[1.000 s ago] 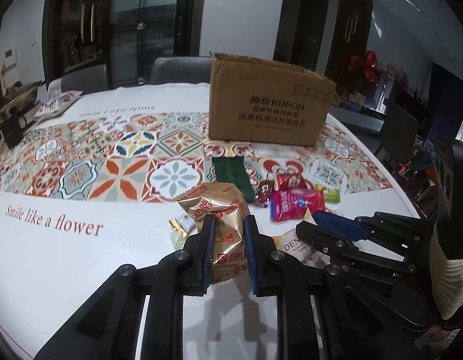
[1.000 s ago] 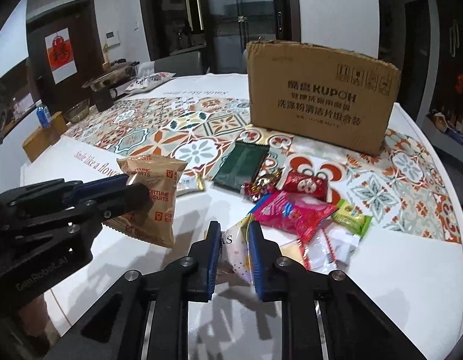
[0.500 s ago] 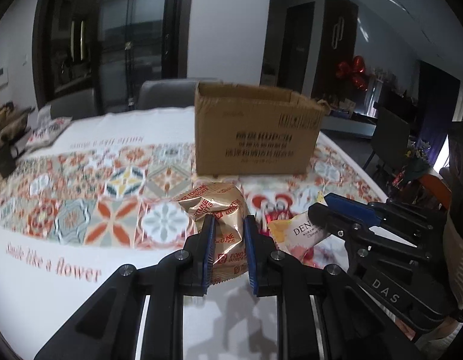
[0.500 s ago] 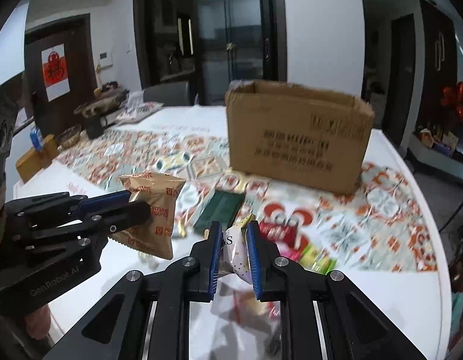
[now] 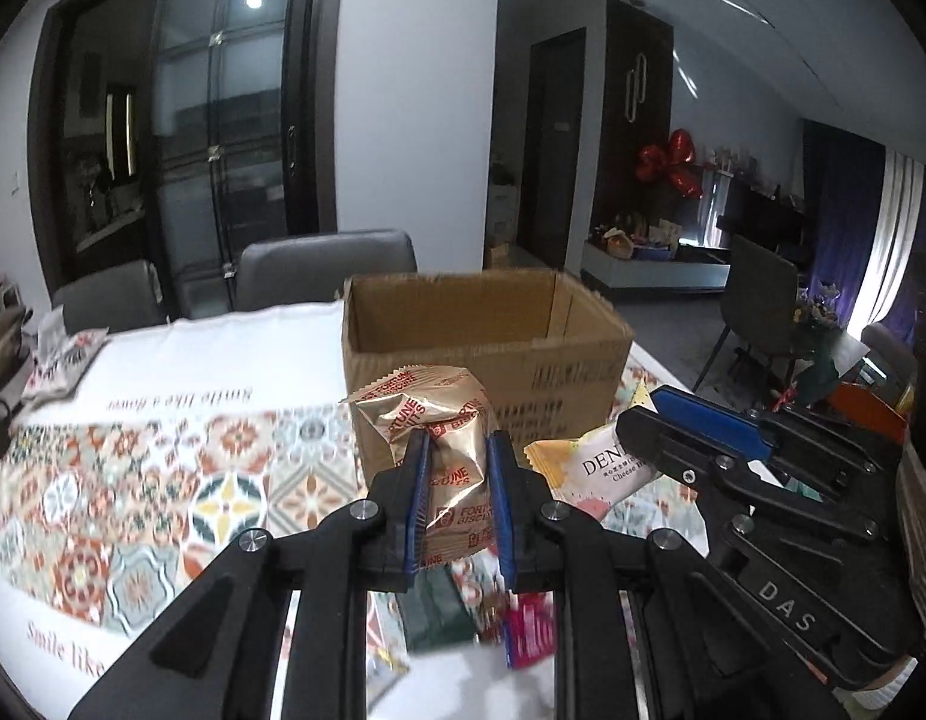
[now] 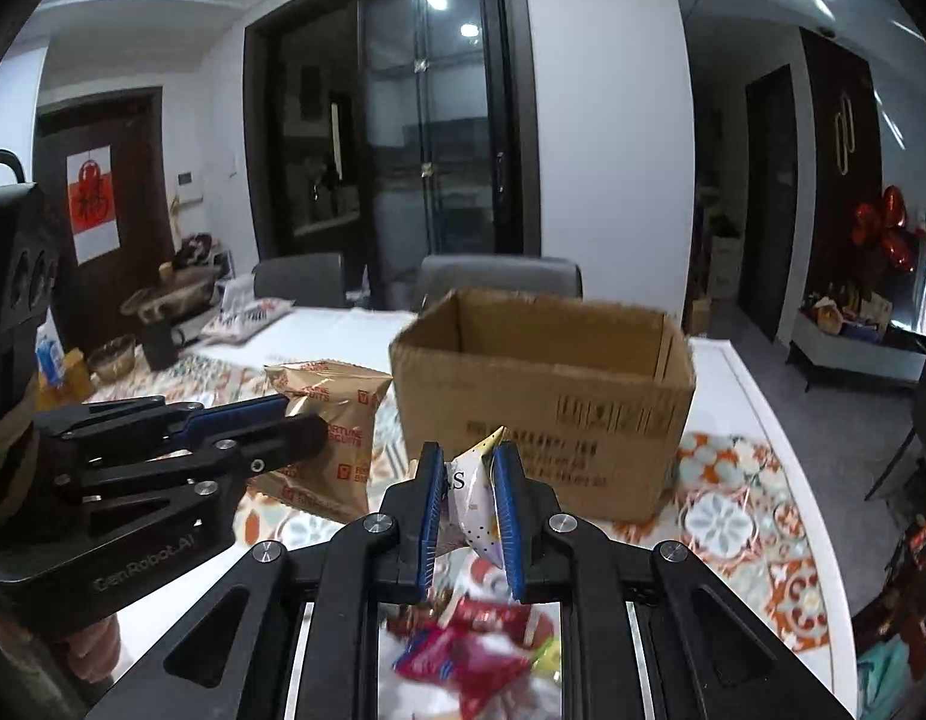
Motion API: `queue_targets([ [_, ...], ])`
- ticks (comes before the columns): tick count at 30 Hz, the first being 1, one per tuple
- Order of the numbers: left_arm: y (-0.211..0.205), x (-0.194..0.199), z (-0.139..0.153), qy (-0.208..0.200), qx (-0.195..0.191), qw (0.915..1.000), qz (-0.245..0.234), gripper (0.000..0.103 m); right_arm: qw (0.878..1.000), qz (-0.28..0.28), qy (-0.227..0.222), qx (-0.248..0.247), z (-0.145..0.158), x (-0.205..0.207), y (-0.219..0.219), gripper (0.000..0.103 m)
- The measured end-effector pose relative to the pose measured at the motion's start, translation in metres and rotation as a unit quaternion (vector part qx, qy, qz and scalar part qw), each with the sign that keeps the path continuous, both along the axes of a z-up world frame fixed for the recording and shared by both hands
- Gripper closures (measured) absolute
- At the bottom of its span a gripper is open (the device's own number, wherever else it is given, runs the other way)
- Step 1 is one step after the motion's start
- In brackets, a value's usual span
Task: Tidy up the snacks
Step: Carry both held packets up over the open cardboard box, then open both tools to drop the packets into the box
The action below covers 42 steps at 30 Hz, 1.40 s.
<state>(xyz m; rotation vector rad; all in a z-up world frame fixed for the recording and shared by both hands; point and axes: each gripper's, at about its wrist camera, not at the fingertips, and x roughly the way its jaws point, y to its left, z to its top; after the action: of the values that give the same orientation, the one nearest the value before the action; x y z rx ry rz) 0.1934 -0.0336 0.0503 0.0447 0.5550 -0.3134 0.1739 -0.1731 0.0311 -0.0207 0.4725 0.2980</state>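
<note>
My left gripper (image 5: 457,447) is shut on a gold biscuit packet (image 5: 439,414), held up in the air just in front of the open cardboard box (image 5: 487,330). The same gold biscuit packet (image 6: 331,420) and left gripper (image 6: 295,414) show at the left of the right wrist view. My right gripper (image 6: 470,465) is shut on a white cheese snack packet (image 6: 475,504), also raised before the cardboard box (image 6: 547,396). That white cheese snack packet (image 5: 595,468) hangs from the right gripper (image 5: 649,420) beside the gold one. Several loose snacks (image 6: 469,642) lie on the table below.
The table wears a patterned tile cloth (image 5: 133,492). A dark green packet (image 5: 436,612) and a pink one (image 5: 532,630) lie under my left gripper. Grey chairs (image 5: 328,270) stand behind the table. Bowls and a cushion (image 6: 241,315) sit at the far left end.
Both grippers have risen from the table with their packets and come closer to the box, whose open inside now shows. The snack pile has dropped to the bottom of both views.
</note>
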Motion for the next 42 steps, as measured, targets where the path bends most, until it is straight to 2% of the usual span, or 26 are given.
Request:
queue_targets([
  [8,-0.006,0.033,0.024,-0.032,-0.003,0.9993,-0.016,0.083,0.999,-0.008,-0.036,0.006,0.027,0.021,-0.007,0.084],
  [16,-0.009,0.064,0.031,-0.057,0.005,0.9979,-0.029,0.083,0.998,-0.011,-0.068,0.004,0.047,0.047,-0.011,0.084],
  [28,-0.029,0.113,0.03,-0.034,0.004,0.998,-0.053,0.083,0.997,-0.018,-0.071,-0.002,0.047,0.09,-0.021,0.084],
  [30,-0.035,0.125,0.027,-0.028,0.015,0.9981,-0.052,0.077,0.997,-0.022,-0.069,-0.004,0.046,0.097,-0.024,0.084],
  [31,-0.037,0.129,0.025,-0.027,0.023,0.9983,-0.047,0.071,0.997,-0.024,-0.067,-0.005,0.045,0.103,-0.026,0.083],
  [32,-0.036,0.129,0.024,-0.025,0.027,0.9986,-0.039,0.054,0.998,-0.026,-0.064,-0.01,0.043,0.107,-0.026,0.079],
  [33,-0.034,0.13,0.021,-0.025,0.033,0.999,-0.015,0.042,0.998,-0.026,-0.062,-0.013,0.042,0.11,-0.026,0.072],
  [35,-0.03,0.123,0.018,-0.026,0.024,0.9993,-0.015,0.037,0.997,-0.05,-0.055,-0.015,0.037,0.114,-0.033,0.062],
  [37,-0.03,0.114,0.013,-0.022,0.035,0.9991,-0.009,0.036,0.996,-0.068,-0.051,-0.013,0.031,0.109,-0.039,0.055],
  [39,-0.028,0.101,0.008,-0.023,0.043,0.9988,0.001,0.029,0.995,-0.084,-0.045,-0.015,0.026,0.105,-0.043,0.044],
  [42,-0.022,0.084,0.005,-0.024,0.038,0.999,0.005,0.026,0.994,-0.096,-0.042,-0.014,0.022,0.094,-0.047,0.036],
])
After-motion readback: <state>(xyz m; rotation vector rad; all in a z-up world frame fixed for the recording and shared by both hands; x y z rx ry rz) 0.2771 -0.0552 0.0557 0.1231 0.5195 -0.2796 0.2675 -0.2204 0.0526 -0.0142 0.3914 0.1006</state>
